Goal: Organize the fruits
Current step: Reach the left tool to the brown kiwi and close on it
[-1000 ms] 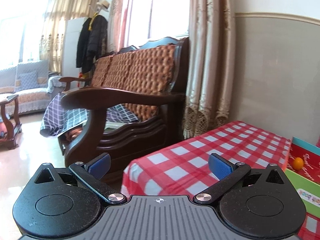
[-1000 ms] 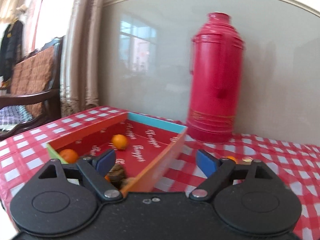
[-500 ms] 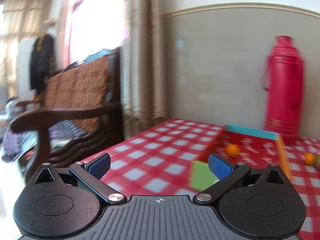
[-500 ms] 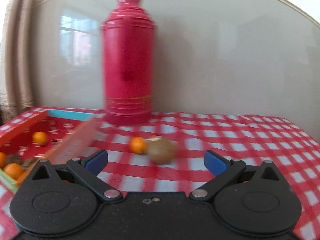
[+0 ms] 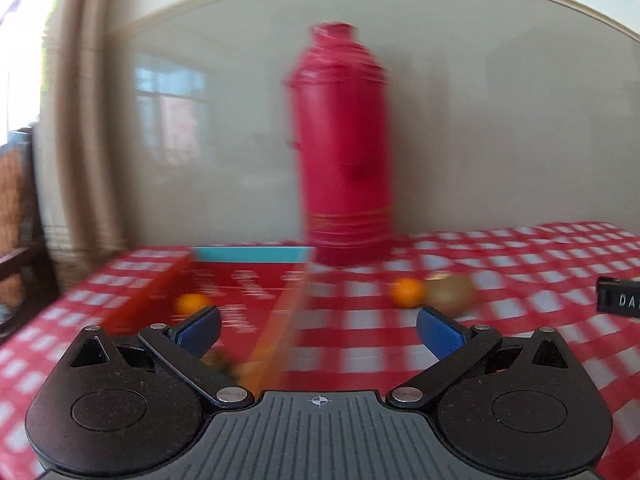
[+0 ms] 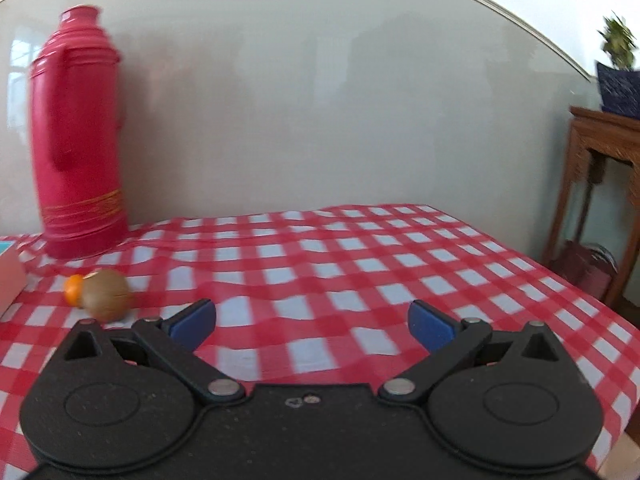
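Observation:
A small orange [image 5: 407, 291] and a brown kiwi [image 5: 451, 291] lie side by side on the red checked tablecloth, right of a red box [image 5: 256, 280] with a blue far wall. Another orange [image 5: 191, 303] lies inside the box, with blurred fruit near its front. My left gripper [image 5: 319, 328] stands open over the box's right wall, nothing between its blue pads. In the right wrist view the same orange [image 6: 73, 289] and kiwi [image 6: 106, 295] sit left of my right gripper [image 6: 312, 322], which is open and empty over bare cloth.
A tall red thermos [image 5: 344, 148] stands against the wall behind the box; the right wrist view has the thermos [image 6: 76, 136] at the left. A wooden stand [image 6: 600, 184] with a potted plant is beyond the table's right edge. A black part [image 5: 620, 300] pokes in at right.
Both views have swung to the right: the sofa has left the left view and the box, thermos and loose fruit came in; in the right view the box slid out left. Both grippers stay open.

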`<state>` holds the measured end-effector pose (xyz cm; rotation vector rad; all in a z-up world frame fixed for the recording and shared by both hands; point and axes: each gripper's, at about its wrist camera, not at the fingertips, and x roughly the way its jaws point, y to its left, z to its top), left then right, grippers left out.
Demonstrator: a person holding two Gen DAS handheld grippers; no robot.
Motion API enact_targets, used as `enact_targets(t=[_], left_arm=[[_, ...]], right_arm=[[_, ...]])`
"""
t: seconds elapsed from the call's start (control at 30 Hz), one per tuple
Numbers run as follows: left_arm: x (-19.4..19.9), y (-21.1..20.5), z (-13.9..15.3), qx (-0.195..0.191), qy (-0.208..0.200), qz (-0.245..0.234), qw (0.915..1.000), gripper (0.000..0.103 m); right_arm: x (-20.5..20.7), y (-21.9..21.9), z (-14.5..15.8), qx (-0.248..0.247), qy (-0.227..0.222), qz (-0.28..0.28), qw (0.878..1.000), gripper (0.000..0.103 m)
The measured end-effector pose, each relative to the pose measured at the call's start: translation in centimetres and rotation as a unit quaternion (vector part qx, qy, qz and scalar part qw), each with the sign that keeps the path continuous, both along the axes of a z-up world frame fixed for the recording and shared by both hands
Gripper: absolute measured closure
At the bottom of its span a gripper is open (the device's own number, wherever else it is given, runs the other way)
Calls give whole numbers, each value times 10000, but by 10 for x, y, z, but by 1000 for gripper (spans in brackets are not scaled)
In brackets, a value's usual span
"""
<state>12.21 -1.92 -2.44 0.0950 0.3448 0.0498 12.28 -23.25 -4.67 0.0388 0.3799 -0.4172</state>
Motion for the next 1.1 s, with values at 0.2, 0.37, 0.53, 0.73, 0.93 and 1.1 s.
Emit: enact_targets(t=[0.2, 0.37, 0.53, 0.73, 0.93, 1.1], left_arm=[[40, -55, -7, 19, 292, -344, 9990, 1], [65, -81, -17, -49, 529, -268, 9982, 7], [91, -94, -28, -175, 822, -141, 9964, 15], [117, -111, -38, -269, 1025, -61, 9944, 25], [135, -120, -43, -309, 1185, 38, 9925, 30], [138, -123, -42, -223, 1161, 136, 9929, 51]], right_arm=[[-11, -27, 1, 89, -99, -256, 9996, 6], [-20, -44, 2, 118, -147, -394, 9990, 6], [-27, -57, 2, 225, -202, -421, 9987, 6], [-31, -65, 1, 231, -194, -415, 9987, 6], [-30, -70, -2, 282, -155, -405, 9987, 6], [-28, -67, -3, 249, -101, -380, 9989, 6]])
